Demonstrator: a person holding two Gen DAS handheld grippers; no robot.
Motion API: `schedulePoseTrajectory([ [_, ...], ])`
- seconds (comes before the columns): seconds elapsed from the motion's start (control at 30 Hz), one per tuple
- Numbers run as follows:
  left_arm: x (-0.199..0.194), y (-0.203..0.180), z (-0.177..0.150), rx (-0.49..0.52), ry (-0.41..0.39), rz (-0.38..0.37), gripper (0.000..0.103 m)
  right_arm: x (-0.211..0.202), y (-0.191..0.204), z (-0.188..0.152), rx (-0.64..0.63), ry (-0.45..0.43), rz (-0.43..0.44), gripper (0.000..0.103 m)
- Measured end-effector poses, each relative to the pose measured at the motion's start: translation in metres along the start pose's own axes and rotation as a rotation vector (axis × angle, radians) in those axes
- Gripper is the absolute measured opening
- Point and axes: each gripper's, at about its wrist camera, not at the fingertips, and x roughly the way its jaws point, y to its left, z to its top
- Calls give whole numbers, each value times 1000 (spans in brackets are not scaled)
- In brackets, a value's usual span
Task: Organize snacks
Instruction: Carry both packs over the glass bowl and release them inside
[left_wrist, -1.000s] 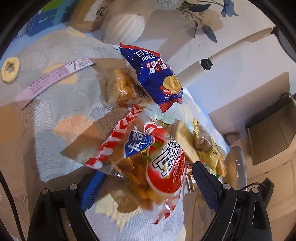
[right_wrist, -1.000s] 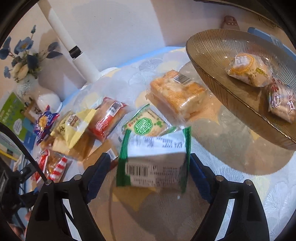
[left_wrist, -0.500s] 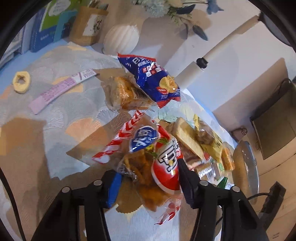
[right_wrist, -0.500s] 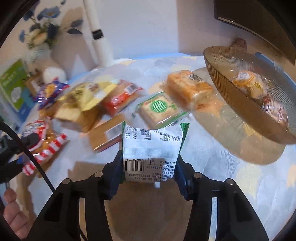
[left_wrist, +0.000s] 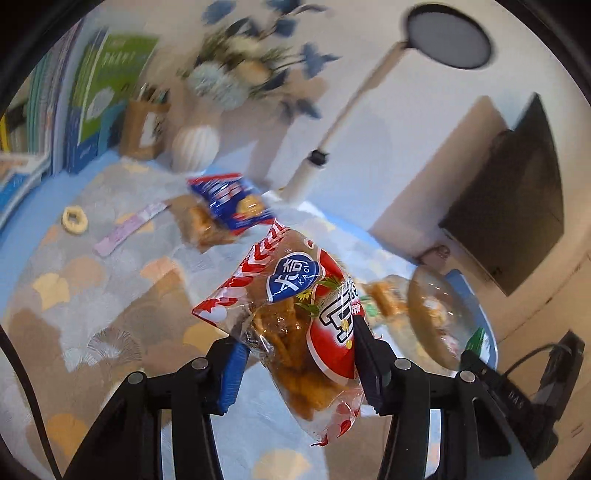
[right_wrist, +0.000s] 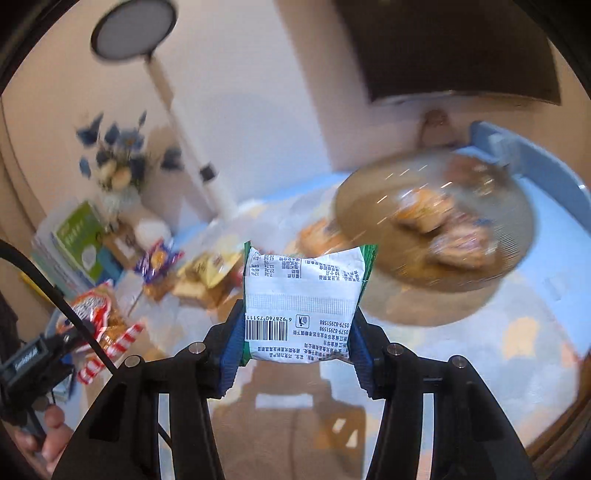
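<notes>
My left gripper (left_wrist: 299, 354) is shut on a red and clear snack bag (left_wrist: 295, 317) and holds it above the table. My right gripper (right_wrist: 295, 339) is shut on a green and white snack packet (right_wrist: 303, 302), lifted off the table. A brown glass bowl (right_wrist: 354, 229) with several wrapped snacks stands at the right in the right wrist view; it also shows in the left wrist view (left_wrist: 424, 314). A blue chip bag (left_wrist: 229, 201) and a clear pastry pack (left_wrist: 201, 225) lie on the table beyond the left gripper. The left gripper's bag also shows in the right wrist view (right_wrist: 99, 310).
A pile of loose snacks (right_wrist: 207, 269) lies mid-table. A white vase (left_wrist: 195, 147) with flowers, books (left_wrist: 107, 96) and a white lamp post (left_wrist: 332, 133) stand at the back. A pink strip packet (left_wrist: 129, 229) and a tape ring (left_wrist: 75, 220) lie at the left.
Both grippers closed on their packets and lifted them off the table. Both views have tilted up and pulled back, blurring the background.
</notes>
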Motion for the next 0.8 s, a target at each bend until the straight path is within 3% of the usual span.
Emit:
schedulePoseTrajectory([
  [0.2,-12,-58,2,99,-16,-44,51,-47,-49,33,77,-123,-73,50],
  [0.37,22,-117,17,178,32,-123,51,-55,-89,54,134,-162,-117,50],
  [0.6,118,-208,29,285,132,-225,51,-8,-130,82,141,-106,-160,50],
  [0.73,186,-246,34,319,188,-249,52,41,-157,107,101,-52,-164,53],
  [0.8,223,-264,36,343,240,-266,52,69,-171,123,78,15,-141,64],
])
